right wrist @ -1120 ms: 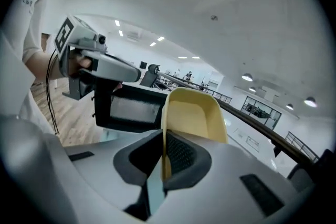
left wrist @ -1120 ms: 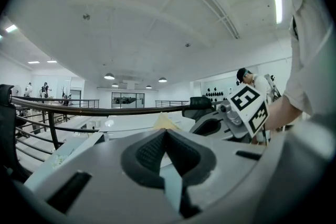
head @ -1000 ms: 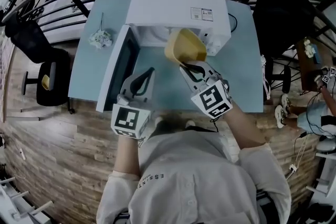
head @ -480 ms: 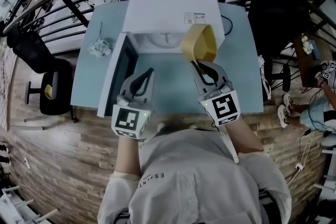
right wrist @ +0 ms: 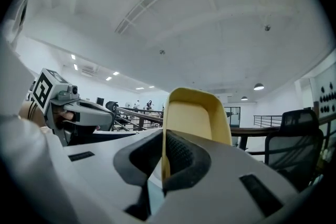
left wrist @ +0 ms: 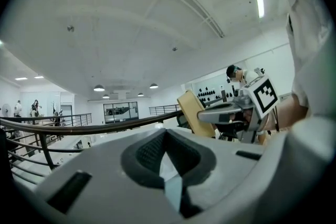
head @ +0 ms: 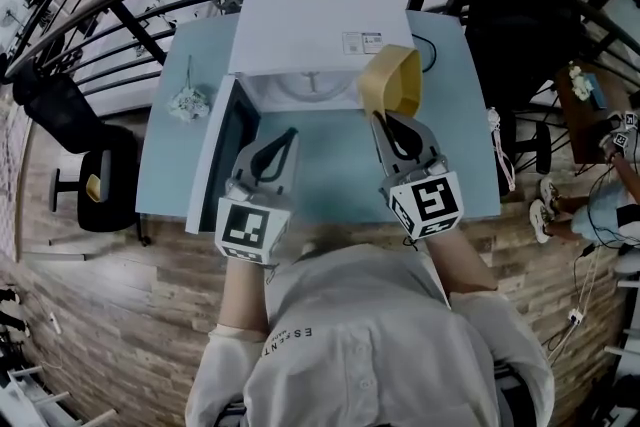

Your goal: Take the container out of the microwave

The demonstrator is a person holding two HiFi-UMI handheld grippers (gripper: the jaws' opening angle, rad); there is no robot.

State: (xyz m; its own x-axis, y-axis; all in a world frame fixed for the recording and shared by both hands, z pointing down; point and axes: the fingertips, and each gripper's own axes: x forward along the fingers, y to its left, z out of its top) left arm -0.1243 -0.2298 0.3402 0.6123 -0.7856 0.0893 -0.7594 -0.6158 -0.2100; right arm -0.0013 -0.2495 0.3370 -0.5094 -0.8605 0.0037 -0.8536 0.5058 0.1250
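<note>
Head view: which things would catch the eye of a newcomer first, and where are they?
The yellow container stands out most: the right claw holds it by one wall at the right front corner of the white microwave. The door stands wide open at the left. The left claw hangs shut and empty beside it, over the pale blue table.
</note>
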